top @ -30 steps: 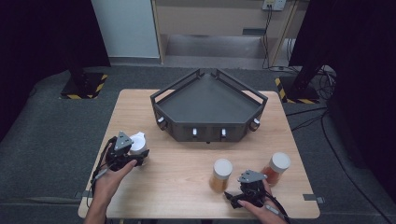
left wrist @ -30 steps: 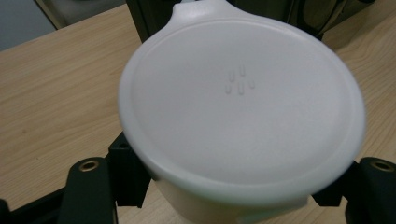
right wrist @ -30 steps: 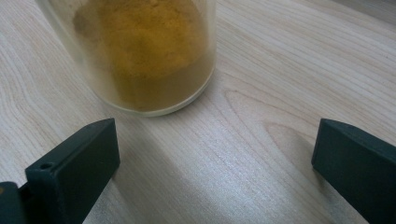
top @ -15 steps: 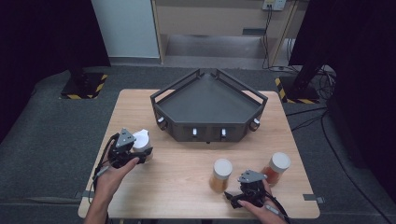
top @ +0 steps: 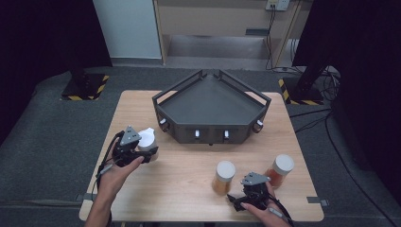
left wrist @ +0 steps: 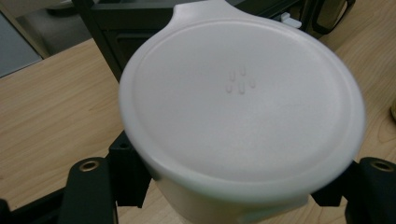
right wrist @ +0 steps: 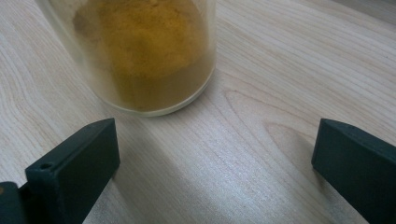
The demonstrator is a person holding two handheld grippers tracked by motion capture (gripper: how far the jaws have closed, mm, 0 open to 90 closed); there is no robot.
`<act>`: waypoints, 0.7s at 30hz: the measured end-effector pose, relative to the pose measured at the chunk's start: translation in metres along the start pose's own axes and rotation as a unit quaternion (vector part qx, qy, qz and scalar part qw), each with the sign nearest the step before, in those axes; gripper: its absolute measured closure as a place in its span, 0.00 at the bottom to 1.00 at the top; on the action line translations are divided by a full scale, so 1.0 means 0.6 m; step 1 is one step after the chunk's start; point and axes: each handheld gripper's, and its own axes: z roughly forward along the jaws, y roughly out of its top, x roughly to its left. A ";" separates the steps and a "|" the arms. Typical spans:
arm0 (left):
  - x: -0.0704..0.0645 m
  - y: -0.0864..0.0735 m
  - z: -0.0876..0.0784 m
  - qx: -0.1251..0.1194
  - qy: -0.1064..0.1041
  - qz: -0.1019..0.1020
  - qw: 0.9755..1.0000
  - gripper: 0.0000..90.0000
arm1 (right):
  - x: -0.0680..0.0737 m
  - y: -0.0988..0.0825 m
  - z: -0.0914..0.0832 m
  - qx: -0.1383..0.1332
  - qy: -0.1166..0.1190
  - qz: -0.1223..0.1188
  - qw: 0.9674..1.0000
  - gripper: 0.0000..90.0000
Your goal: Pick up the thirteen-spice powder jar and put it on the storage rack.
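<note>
Clamped in the left gripper (top: 142, 152) is the white-lidded jar (top: 147, 140), which is being held upright near the table's (top: 189, 189) left edge; its vertical long axis is what a set-down turns on. From that gripper the dark tray (top: 208, 101) lies at about two o'clock, close by. The right gripper (top: 239, 198) is being held open; the yellow-powder jar (top: 223, 176) stands at its eleven o'clock, the orange jar (top: 280, 170) at two. The left gripper view shows the lid (left wrist: 243, 93) face-on, hidden from above by the gripper's grey plate.
</note>
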 end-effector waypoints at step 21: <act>0.004 0.045 -0.006 -0.005 -0.016 0.014 1.000 0.32 | 0.000 0.000 0.000 0.000 0.000 0.000 1.000 0.01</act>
